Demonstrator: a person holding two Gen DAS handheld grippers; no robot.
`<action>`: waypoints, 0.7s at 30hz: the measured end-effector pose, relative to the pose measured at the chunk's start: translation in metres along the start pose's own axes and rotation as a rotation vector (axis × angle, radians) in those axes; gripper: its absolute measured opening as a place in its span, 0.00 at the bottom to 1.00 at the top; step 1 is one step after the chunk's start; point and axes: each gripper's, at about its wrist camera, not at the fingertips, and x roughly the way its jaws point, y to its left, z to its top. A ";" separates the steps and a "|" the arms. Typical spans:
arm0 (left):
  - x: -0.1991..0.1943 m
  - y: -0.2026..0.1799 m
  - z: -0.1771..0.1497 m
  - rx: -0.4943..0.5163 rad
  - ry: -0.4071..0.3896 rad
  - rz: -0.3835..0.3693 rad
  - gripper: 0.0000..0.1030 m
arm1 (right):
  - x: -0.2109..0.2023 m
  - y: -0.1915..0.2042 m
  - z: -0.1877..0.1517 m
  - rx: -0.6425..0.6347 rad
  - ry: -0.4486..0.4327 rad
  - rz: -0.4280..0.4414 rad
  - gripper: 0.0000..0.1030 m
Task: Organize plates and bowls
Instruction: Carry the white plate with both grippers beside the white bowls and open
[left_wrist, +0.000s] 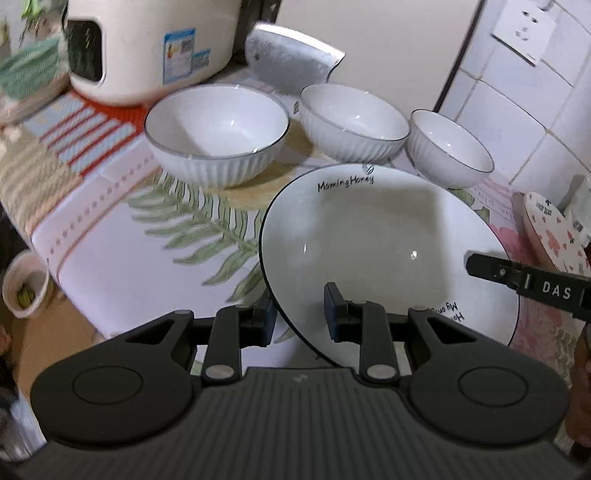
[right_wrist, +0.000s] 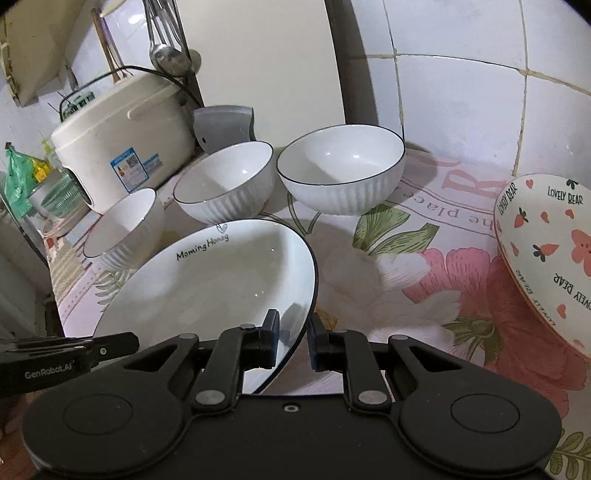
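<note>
A white "Morning Honey" plate (left_wrist: 380, 254) with a dark rim is held tilted above the counter. My left gripper (left_wrist: 300, 314) straddles its left rim, one finger on each face. My right gripper (right_wrist: 293, 338) straddles its right rim (right_wrist: 221, 295) the same way. Three white ribbed bowls stand behind the plate: a large one (left_wrist: 218, 136), a middle one (left_wrist: 354, 123) and a small one (left_wrist: 448, 149). They also show in the right wrist view, the large one (right_wrist: 341, 168), the middle one (right_wrist: 225, 184) and the small one (right_wrist: 123, 227). A pink "Lovely Bear" plate (right_wrist: 546, 251) lies at the right.
A white rice cooker (left_wrist: 147, 48) and a cleaver blade (left_wrist: 291, 59) stand at the back of the counter. A tiled wall with a socket (left_wrist: 524, 29) closes the right side. The floral cloth (right_wrist: 424, 280) covers the counter. A small cup (left_wrist: 24, 288) sits below the counter's left edge.
</note>
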 end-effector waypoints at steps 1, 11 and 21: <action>0.001 0.001 0.000 -0.019 0.013 -0.002 0.24 | 0.000 0.002 0.001 -0.009 0.002 -0.012 0.19; -0.008 -0.020 0.001 0.026 0.109 0.063 0.31 | -0.008 0.002 0.001 0.018 0.014 -0.090 0.27; -0.081 -0.057 -0.001 0.139 0.068 0.042 0.53 | -0.077 0.000 0.002 0.112 0.007 0.058 0.56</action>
